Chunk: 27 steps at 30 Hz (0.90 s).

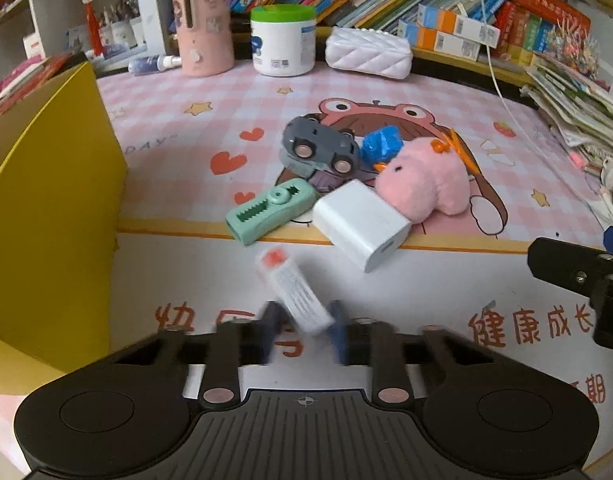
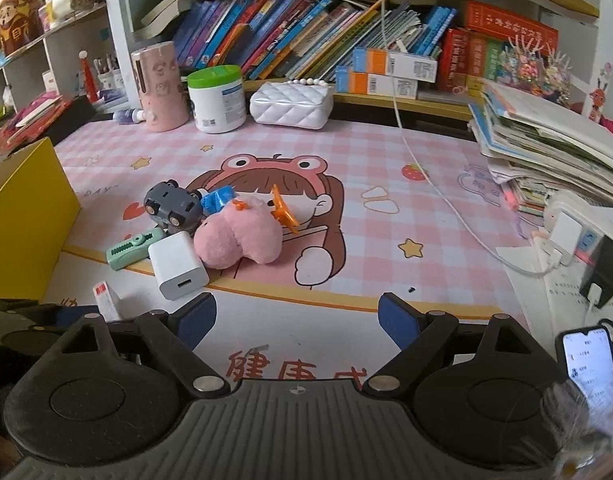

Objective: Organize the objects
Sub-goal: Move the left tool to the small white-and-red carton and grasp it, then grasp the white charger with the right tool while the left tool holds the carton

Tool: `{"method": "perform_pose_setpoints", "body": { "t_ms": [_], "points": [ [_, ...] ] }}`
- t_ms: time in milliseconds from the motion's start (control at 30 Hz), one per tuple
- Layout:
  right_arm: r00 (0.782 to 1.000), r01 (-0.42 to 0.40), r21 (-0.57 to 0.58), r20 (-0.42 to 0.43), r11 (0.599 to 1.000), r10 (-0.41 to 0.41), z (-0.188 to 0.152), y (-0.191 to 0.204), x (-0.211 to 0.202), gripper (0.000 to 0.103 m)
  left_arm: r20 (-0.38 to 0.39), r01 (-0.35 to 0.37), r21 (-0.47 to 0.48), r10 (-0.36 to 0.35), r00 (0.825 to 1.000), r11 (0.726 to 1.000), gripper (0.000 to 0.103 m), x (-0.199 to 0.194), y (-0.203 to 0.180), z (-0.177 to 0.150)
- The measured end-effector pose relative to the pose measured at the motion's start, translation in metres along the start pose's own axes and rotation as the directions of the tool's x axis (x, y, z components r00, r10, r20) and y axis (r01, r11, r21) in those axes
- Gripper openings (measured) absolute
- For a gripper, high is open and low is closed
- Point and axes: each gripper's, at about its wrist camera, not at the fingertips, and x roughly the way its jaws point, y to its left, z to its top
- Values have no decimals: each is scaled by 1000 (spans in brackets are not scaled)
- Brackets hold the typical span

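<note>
My left gripper (image 1: 304, 324) is shut on a small white box with a red end (image 1: 294, 292), blurred by motion; the box also shows in the right wrist view (image 2: 106, 300). Beyond it lies a pile: a white charger cube (image 1: 360, 224), a green toothed clip (image 1: 270, 210), a grey toy car (image 1: 320, 148) on its side, a pink plush (image 1: 424, 184), a blue wrapper (image 1: 382, 142) and an orange clip (image 2: 282, 208). A yellow box (image 1: 46, 200) stands at the left. My right gripper (image 2: 298, 320) is open and empty above the mat's front edge.
A pink cup (image 1: 202, 24), a green-lidded tub (image 1: 282, 40) and a white quilted purse (image 1: 368, 52) stand at the back under a bookshelf. Stacked papers (image 2: 546, 148), a power strip (image 2: 566, 232), a white cable (image 2: 426, 176) and a phone (image 2: 590, 364) are at the right.
</note>
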Motion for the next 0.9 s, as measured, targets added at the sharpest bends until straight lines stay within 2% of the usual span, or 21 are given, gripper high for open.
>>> {"method": "perform_pose_setpoints", "body": {
  "t_ms": [133, 333, 367, 467, 500, 600, 800, 833, 867, 900],
  "points": [
    [1000, -17, -1, 4, 1000, 17, 5, 4, 9, 91, 0, 3, -48, -3, 1000, 999, 13, -8, 14, 0],
    [996, -84, -25, -6, 996, 83, 13, 20, 29, 90, 54, -4, -57, 7, 998, 998, 13, -32, 27, 0],
    [994, -111, -37, -13, 993, 110, 14, 24, 32, 87, 62, -9, -49, 13, 998, 999, 13, -36, 27, -1],
    [980, -198, -87, -51, 976, 194, 17, 41, 44, 62, 67, -27, -31, 29, 997, 999, 13, -43, 29, -4],
    [976, -214, -100, -65, 972, 209, 18, 45, 49, 58, 67, -32, -28, 34, 997, 999, 13, -45, 29, -4],
    [965, -252, -124, -102, 960, 240, 19, 57, 67, 58, 69, -41, -22, 42, 997, 999, 13, -50, 31, -8],
    [963, -261, -185, -122, 947, 242, 21, 71, 94, 57, 81, -34, -13, 35, 996, 999, 13, -59, 32, -12],
    [962, -261, -197, -132, 945, 238, 21, 73, 98, 54, 85, -31, -12, 32, 996, 999, 13, -60, 32, -12],
    [965, -252, -218, -133, 943, 227, 20, 76, 100, 45, 91, -28, -13, 29, 995, 1000, 13, -61, 32, -12],
    [969, -239, -247, -127, 939, 213, 19, 79, 99, 44, 98, -25, -15, 26, 995, 1000, 13, -63, 33, -12]
  ]
}}
